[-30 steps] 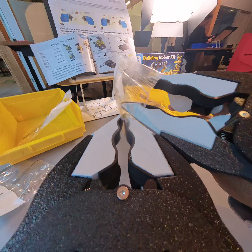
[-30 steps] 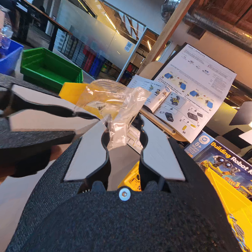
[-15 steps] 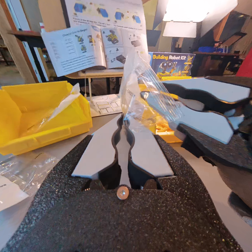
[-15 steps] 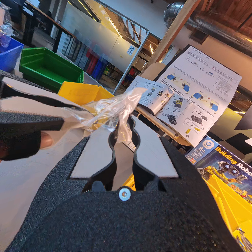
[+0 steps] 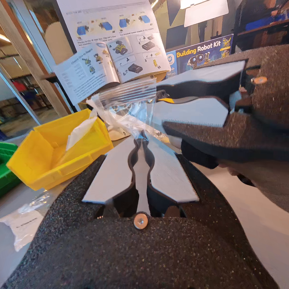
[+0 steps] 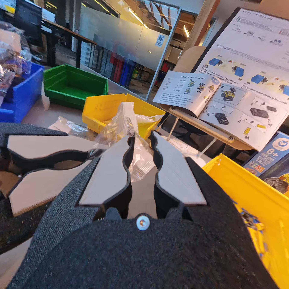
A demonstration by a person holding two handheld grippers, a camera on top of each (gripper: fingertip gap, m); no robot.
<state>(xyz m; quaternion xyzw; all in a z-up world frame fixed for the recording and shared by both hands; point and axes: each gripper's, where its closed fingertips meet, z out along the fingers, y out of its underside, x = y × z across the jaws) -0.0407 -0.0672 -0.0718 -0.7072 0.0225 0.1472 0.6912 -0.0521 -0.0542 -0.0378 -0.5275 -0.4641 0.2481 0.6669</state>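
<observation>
A clear zip plastic bag (image 5: 128, 100) stands up from my left gripper (image 5: 143, 137), which is shut on its lower edge. The bag's ribbed zip strip is at the top. My right gripper (image 5: 157, 93) comes in from the right, level with the zip strip. In the right wrist view my right gripper (image 6: 142, 135) is open by a narrow gap. The bag (image 6: 122, 125) hangs against its left fingertip and part of the film shows between the fingers. My left gripper (image 6: 97, 154) holds the bag from the left there.
A yellow bin (image 5: 46, 156) with a bag in it sits left, beside a green bin (image 6: 75, 87) and a blue bin (image 6: 23, 93). Another yellow bin (image 6: 250, 195) with parts is at right. An open booklet on a stand (image 5: 112, 62), a kit box (image 5: 200, 53) and loose bags (image 5: 23, 222) lie around. My left and right fingertips are right by each other.
The right gripper's fingers have narrowed around the bag compared with a second ago. The bag has turned so its zip strip is on top. Both views have swung left, showing the bins.
</observation>
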